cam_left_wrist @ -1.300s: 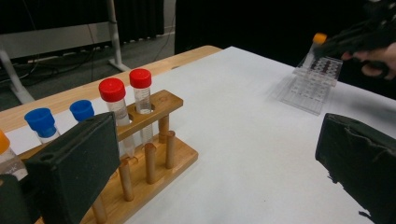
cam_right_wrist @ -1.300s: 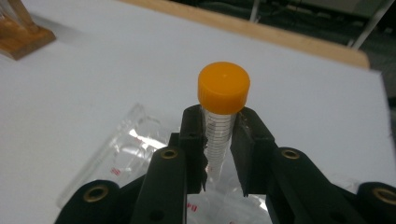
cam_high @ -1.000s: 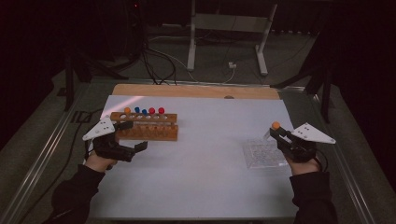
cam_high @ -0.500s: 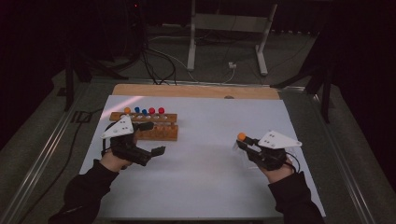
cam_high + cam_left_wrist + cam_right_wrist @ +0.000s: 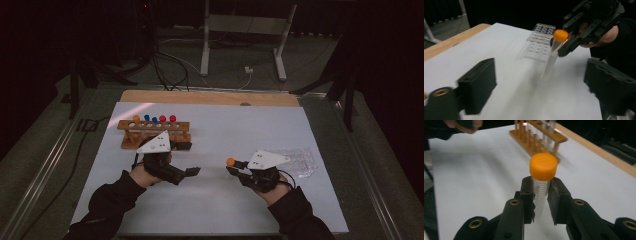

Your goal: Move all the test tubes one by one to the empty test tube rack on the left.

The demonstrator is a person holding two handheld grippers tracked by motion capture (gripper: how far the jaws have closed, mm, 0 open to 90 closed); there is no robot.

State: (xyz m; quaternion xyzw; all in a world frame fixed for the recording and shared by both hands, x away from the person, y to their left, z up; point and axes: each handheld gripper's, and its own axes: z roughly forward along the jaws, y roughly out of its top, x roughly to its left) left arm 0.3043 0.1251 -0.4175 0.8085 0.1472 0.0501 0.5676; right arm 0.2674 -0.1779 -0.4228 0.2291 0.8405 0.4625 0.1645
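Note:
A clear tube with an orange cap (image 5: 543,166) stands upright in my right gripper (image 5: 541,200), whose jaws are shut on its body just under the cap. In the high view this right gripper (image 5: 235,167) sits right of the mat's middle, the orange cap (image 5: 230,162) at its tip. My left gripper (image 5: 192,171) points right toward it, a short gap apart. Its jaws have just been closing but are open, with nothing between the pads. The left gripper view (image 5: 541,85) looks at the tube (image 5: 551,60) held in the right gripper (image 5: 564,47) beyond.
A wooden tube rack (image 5: 155,134) with several orange, blue and red capped tubes stands at the back left, behind my left hand. A clear plastic tray (image 5: 300,162) lies flat right of my right hand. A wooden board (image 5: 210,97) edges the white mat at the back.
Both hands have come toward the middle of the mat. The right gripper carried the orange-capped tube left, away from the clear tray. The left gripper moved right, away from the rack.

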